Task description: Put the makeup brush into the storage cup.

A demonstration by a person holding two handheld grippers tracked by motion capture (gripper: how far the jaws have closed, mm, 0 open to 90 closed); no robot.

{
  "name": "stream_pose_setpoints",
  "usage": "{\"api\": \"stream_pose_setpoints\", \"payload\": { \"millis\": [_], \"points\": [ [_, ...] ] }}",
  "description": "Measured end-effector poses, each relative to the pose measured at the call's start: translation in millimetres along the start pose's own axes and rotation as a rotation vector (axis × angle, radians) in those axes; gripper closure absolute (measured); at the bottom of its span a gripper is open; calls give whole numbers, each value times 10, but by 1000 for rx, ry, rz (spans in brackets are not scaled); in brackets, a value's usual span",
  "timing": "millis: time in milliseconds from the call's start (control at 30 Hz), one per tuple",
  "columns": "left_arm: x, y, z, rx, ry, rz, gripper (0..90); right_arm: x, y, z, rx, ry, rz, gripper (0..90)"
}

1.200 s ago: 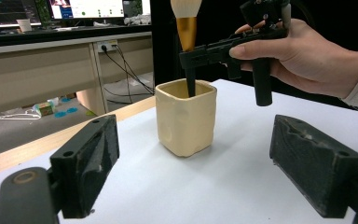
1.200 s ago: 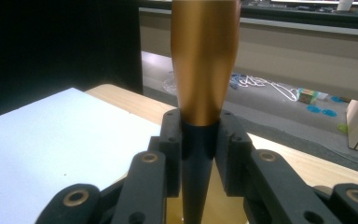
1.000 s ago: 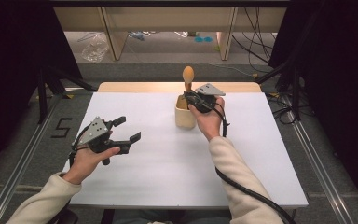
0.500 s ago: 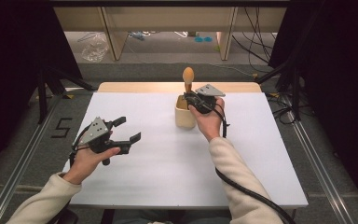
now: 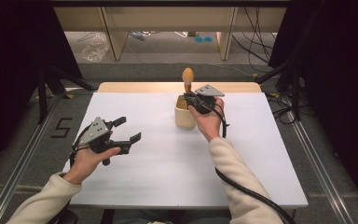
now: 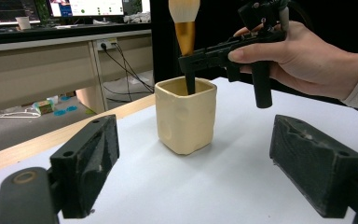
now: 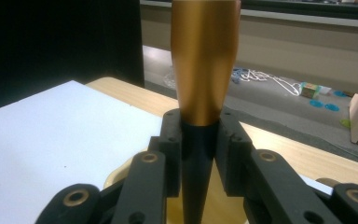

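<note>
A white table top is seen from the high view, with a strip of bare wood along its far edge. A cream square-sided cup stands upright on the far middle of the white surface. A makeup brush is held upright over the cup, bristle head up; its black handle tip is seen inside the cup's mouth in the left gripper view, below a gold ferrule and pale bristles.

The right gripper is held by the right hand just beside the cup, on its right. In the right gripper view its jaws are seen clamped on the brush's black handle, directly beneath the gold ferrule.

The left gripper is held by the left hand above the near-left part of the table, well apart from the cup. Its jaws are spread wide with nothing between them; in the left gripper view the cup is framed between the two pads.

A floor marking "5" is noted left of the table.
</note>
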State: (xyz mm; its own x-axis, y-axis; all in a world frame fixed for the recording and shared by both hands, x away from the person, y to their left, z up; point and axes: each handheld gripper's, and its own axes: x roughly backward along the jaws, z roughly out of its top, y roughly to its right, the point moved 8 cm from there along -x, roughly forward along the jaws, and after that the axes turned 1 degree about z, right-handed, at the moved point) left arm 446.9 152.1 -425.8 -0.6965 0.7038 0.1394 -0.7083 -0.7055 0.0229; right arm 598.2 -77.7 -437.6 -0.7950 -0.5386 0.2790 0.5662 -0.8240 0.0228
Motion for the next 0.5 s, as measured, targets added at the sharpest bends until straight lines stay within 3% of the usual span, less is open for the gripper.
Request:
{"api": "stream_pose_setpoints", "payload": {
  "millis": [433, 467, 500],
  "points": [
    [-3, 3, -3, 1, -2, 0, 156, -15, 22, -11, 14, 2, -7, 754],
    [-3, 2, -3, 1, -2, 0, 156, -14, -3, -25, -12, -12, 3, 754],
    [-2, 1, -4, -1, -2, 0, 156, -21, 18, -14, 8, 6, -5, 754]
  ]
}}
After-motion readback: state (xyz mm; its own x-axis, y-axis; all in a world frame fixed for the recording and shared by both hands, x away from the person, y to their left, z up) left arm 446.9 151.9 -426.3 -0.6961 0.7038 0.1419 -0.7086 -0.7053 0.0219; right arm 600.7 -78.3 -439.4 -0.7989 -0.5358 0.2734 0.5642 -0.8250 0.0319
